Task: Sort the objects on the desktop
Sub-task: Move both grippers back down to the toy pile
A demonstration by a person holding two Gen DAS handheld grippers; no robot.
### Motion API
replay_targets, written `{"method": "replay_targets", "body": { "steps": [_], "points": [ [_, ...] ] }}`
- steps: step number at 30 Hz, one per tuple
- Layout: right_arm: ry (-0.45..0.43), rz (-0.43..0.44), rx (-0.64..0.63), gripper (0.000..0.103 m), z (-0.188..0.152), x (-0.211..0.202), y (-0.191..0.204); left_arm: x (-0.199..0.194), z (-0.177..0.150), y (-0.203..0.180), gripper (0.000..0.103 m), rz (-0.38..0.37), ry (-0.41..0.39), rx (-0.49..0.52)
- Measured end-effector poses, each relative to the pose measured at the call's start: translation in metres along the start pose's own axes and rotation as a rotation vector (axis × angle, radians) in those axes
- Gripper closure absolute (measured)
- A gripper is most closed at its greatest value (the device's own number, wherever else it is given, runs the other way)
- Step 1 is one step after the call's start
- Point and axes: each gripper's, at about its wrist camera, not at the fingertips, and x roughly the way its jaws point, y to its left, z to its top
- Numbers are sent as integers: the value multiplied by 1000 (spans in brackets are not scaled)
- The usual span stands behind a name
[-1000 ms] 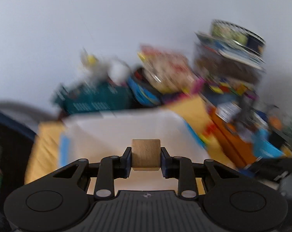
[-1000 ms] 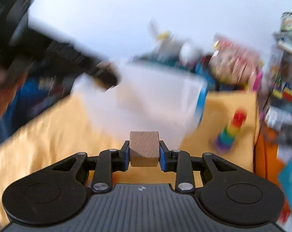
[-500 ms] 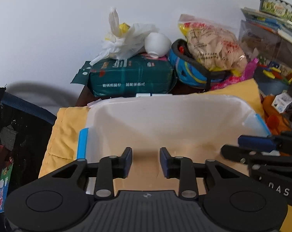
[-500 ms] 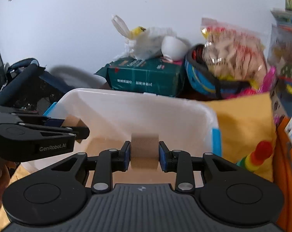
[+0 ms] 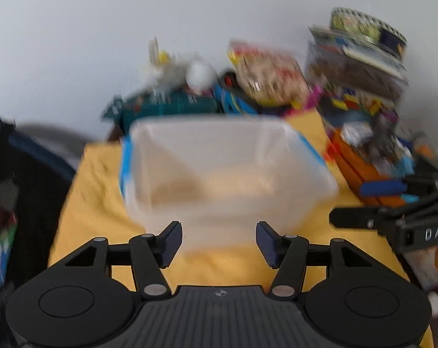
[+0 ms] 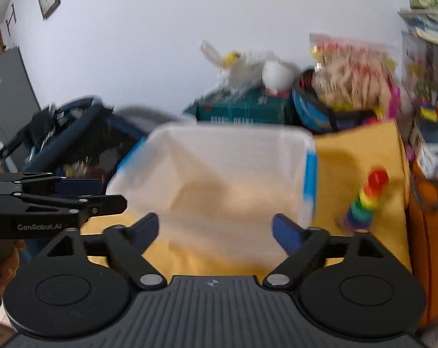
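Right wrist view, right gripper [image 6: 216, 229] just opened, wooden block gone, left gripper [image 5: 218, 240] likewise

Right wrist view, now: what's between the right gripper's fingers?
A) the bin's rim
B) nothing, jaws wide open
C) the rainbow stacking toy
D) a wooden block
B: the right gripper stands wide open and empty, its jaws having just been opening, with the translucent plastic bin beyond it.

Left gripper [image 5: 218, 242]: jaws parted, just been opening, nothing between them, angled downward. Right gripper [image 6: 216, 232]: jaws spread wider, likewise just opened and empty, angled downward. The two sit side by side.
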Motion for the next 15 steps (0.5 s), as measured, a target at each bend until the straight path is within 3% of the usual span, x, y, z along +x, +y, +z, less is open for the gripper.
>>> {"method": "replay_targets", "body": {
  "steps": [2,5,10,12,15],
  "points": [
    [14,-44,-14,0,-19,-11,2,-4,-21,-7,43,-13,40,-11],
    [60,-90,-45,0,-44,-23,8,-11,-47,-18,43,-22,76,-24],
    [86,-31,19,0,-88,-28,3,-16,-76,-31,43,-13,123,-32],
    [140,-26,-8,6,-98,-20,3,-15,-86,-34,43,1,154,-14],
    [192,-17,-37,24,-112,-16,3,-16,-107,-36,43,3,194,-9]
  ]
}}
